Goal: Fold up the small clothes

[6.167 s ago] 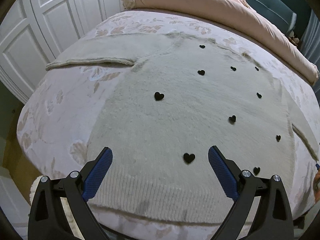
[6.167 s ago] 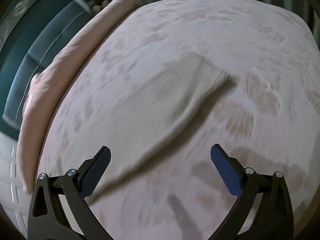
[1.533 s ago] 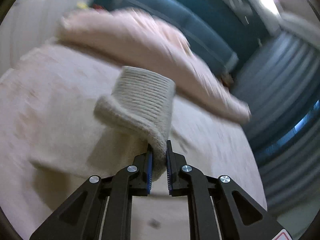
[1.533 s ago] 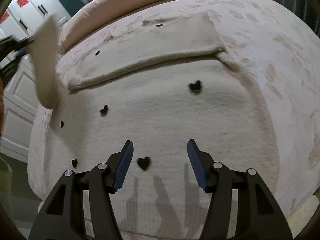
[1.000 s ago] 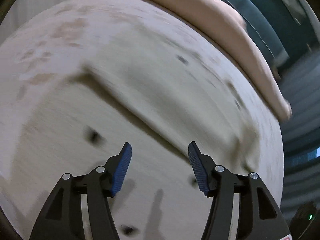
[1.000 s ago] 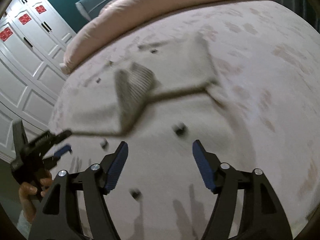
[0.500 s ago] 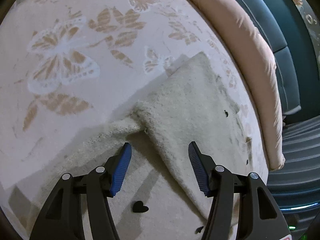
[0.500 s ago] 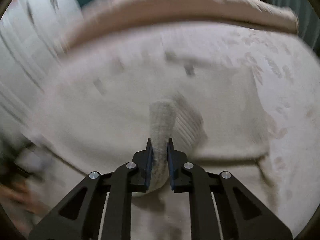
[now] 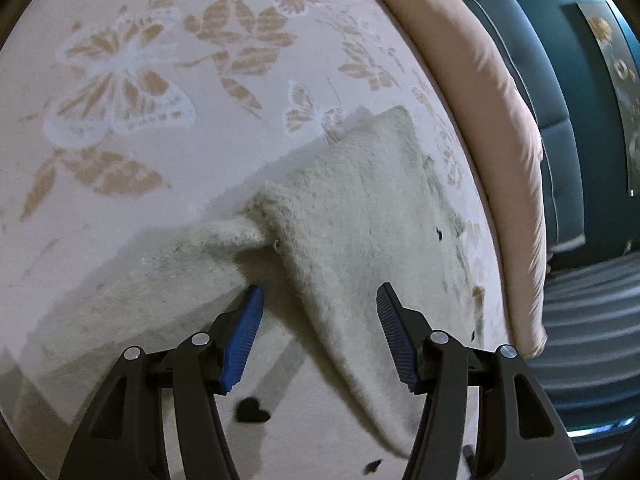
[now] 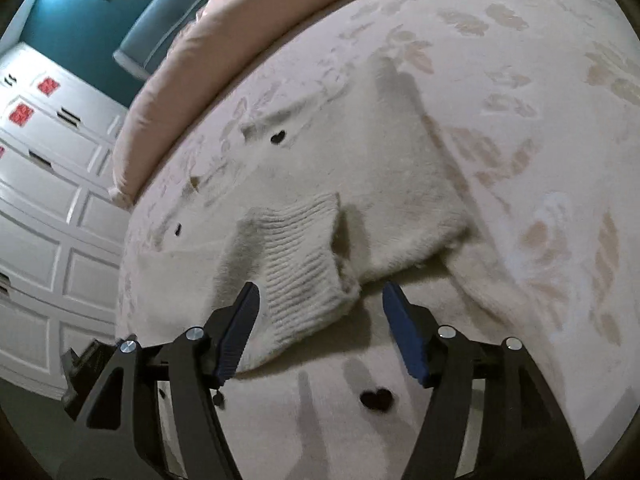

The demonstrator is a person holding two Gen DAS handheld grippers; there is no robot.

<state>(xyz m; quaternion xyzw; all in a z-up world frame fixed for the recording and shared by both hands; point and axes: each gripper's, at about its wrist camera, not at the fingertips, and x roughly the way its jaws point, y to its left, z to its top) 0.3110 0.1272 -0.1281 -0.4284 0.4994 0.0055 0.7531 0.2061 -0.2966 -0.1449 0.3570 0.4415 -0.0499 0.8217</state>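
The right gripper [image 10: 320, 312] is opening, its blue pads [image 10: 404, 336] pressing nothing, the ribbed cuff [image 10: 304, 272] lying between them. The left gripper [image 9: 318, 328] is standing spread over the folded sleeve [image 9: 360, 216] toward twelve o'clock. The cream sweater [image 10: 360, 168] is lying flat on the butterfly-patterned bedspread [image 9: 120, 80].

The bed [image 9: 120, 152] carries a pale bedspread with a beige butterfly and leaf pattern. A cream fuzzy sweater [image 9: 360, 220] with small black hearts lies flat on it, sleeves folded inward. A pink rolled duvet [image 9: 480, 92] lies along the bed edge at 2 o'clock.
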